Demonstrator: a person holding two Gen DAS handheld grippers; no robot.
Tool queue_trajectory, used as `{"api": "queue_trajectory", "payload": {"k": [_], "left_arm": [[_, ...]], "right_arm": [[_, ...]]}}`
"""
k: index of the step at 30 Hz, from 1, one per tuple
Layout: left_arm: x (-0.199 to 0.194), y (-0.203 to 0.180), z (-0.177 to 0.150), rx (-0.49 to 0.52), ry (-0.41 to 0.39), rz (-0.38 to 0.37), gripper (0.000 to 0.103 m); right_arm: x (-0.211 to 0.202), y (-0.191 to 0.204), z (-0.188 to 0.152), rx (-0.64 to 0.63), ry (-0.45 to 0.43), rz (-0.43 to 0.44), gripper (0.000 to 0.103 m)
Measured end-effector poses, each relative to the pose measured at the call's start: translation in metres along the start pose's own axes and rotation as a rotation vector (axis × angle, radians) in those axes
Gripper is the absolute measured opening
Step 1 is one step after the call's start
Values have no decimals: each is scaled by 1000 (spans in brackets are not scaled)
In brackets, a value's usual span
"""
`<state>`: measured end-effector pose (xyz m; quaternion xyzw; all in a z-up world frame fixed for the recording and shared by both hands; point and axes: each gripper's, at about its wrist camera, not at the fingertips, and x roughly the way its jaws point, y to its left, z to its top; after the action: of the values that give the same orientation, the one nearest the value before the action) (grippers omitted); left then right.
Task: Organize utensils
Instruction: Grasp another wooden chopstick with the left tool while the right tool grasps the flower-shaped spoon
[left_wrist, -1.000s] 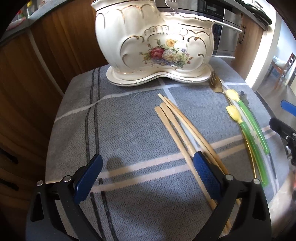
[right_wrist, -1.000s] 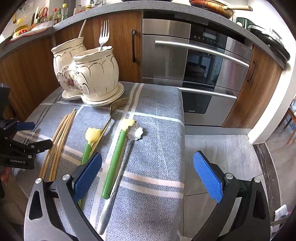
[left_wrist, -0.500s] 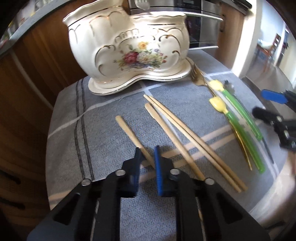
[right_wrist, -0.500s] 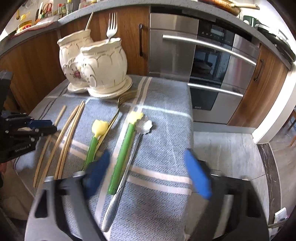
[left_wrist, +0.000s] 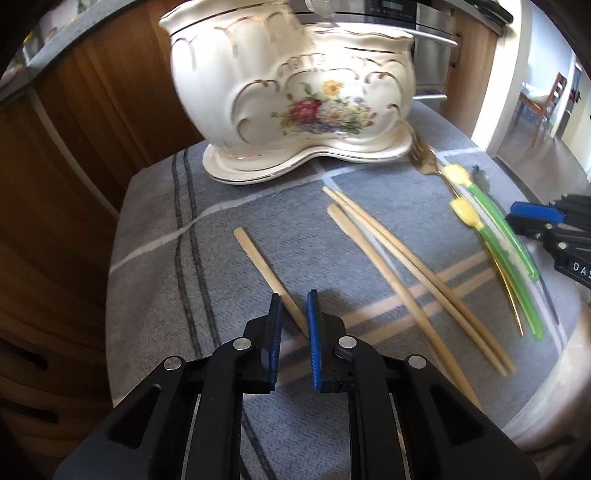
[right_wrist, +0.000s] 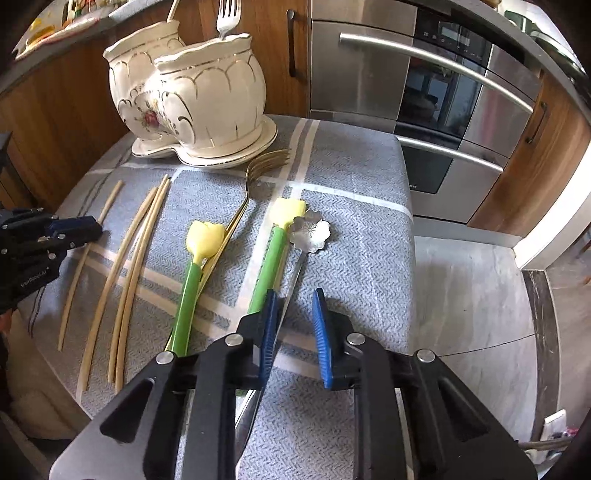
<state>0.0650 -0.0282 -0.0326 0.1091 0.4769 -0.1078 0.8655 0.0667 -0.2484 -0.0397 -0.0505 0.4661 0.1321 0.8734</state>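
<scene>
Your left claw (left_wrist: 293, 314) is nearly shut around one loose chopstick (left_wrist: 271, 275) on the desk's grey cloth (left_wrist: 155, 295). Its thin end could slip out if you lift fast. Your right claw (right_wrist: 293, 314) has just been closing, narrow, beside the flower spoon (right_wrist: 309, 232); it may miss. Both claws tilt downward.

Grey striped cloth (right_wrist: 354, 177) covers table; utensils scattered.
</scene>
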Motion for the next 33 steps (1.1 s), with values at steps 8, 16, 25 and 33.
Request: {"api": "queue_trajectory", "payload": {"k": [8, 16, 25, 33], "left_arm": [[1, 12, 1, -49, -13, -34, 13], [-4, 19, -1, -19, -11, -89, 9], [0, 31, -1, -64, -23, -43, 39], [3, 29, -7, -26, -79, -47, 6]], "right_arm": [[3, -3, 4, 13, -7, 15, 4], [2, -8, 1, 11, -28, 5, 3], [-8, -6, 0, 7, -105, 7, 3], [-39, -1, -3, -11, -286, 2, 3]]}}
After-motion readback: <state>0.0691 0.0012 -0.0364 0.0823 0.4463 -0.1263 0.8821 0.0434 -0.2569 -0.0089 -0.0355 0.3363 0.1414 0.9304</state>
